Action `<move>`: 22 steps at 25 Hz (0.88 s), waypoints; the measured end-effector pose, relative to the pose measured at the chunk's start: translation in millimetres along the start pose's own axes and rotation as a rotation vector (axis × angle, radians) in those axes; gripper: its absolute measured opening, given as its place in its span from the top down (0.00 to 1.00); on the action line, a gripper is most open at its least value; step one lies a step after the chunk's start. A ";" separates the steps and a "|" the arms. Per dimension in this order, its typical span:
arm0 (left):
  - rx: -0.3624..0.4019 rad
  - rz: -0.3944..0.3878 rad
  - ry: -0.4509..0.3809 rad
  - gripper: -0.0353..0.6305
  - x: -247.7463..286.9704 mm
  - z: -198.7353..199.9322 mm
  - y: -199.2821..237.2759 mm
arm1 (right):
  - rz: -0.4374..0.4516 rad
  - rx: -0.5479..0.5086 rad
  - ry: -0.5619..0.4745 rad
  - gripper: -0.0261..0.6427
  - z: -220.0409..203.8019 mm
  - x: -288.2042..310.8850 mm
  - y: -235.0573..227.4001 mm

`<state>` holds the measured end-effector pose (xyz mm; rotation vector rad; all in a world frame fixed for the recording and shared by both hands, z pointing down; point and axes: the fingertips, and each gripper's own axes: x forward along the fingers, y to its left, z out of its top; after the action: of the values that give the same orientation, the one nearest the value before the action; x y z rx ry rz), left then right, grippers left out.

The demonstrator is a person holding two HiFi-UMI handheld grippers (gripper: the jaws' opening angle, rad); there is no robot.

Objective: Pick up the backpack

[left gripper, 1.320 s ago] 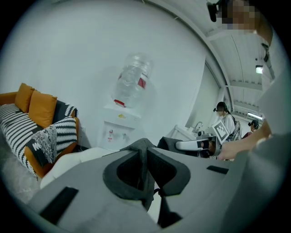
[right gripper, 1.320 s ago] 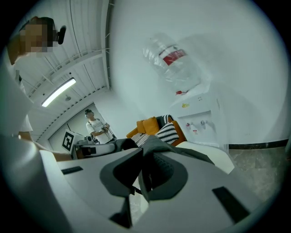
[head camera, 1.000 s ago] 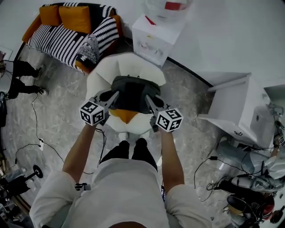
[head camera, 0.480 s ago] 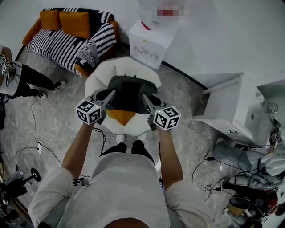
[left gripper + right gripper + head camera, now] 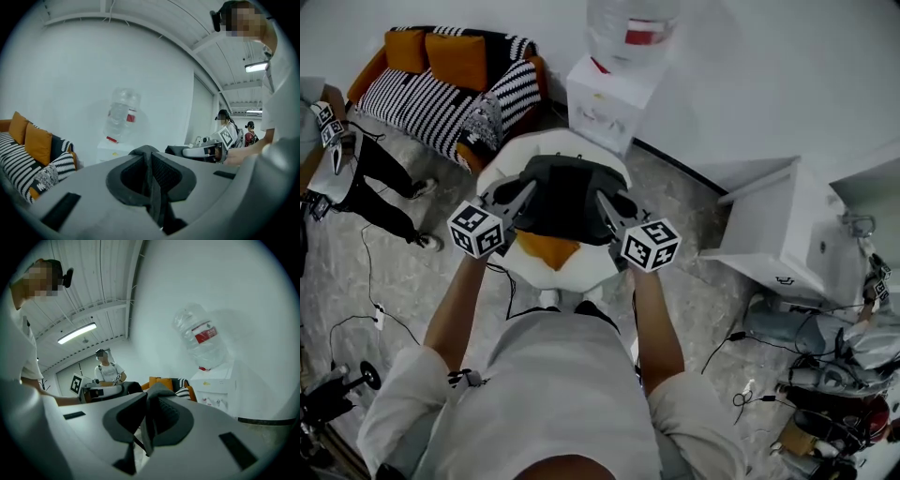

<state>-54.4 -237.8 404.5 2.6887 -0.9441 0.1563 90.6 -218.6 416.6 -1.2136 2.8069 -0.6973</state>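
A dark grey backpack (image 5: 567, 195) hangs above a round white chair (image 5: 586, 148) with an orange seat (image 5: 546, 249). My left gripper (image 5: 521, 193) grips it at its left side and my right gripper (image 5: 606, 201) at its right side. In the left gripper view the jaws (image 5: 151, 180) are shut on a dark fabric strap (image 5: 149, 157). The right gripper view shows the same: its jaws (image 5: 146, 427) pinch a dark strap (image 5: 151, 397). Each gripper view also shows the other gripper across the bag.
A white water dispenser (image 5: 602, 94) with a clear bottle (image 5: 630, 21) stands behind the chair. A striped sofa (image 5: 441, 80) with orange cushions is at the back left, and a white cabinet (image 5: 797, 230) at the right. Another person (image 5: 352, 159) stands at the left. Cables lie on the floor.
Both grippers have risen together with the backpack, which now looks larger and higher over the chair. The person at the left has stepped further into view.
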 end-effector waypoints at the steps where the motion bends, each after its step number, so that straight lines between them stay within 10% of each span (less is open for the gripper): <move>1: 0.006 -0.002 -0.008 0.90 -1.2 4.9 -1.1 | 0.003 -0.004 -0.006 0.91 4.4 -0.8 2.1; 22: 0.098 -0.050 -0.140 0.90 -19.6 89.6 -38.4 | 0.039 -0.070 -0.105 0.90 90.4 -30.3 37.7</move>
<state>-45.0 -224.7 306.4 2.8422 -0.9306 0.0042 101.8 -210.7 314.9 -1.1660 2.7816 -0.5208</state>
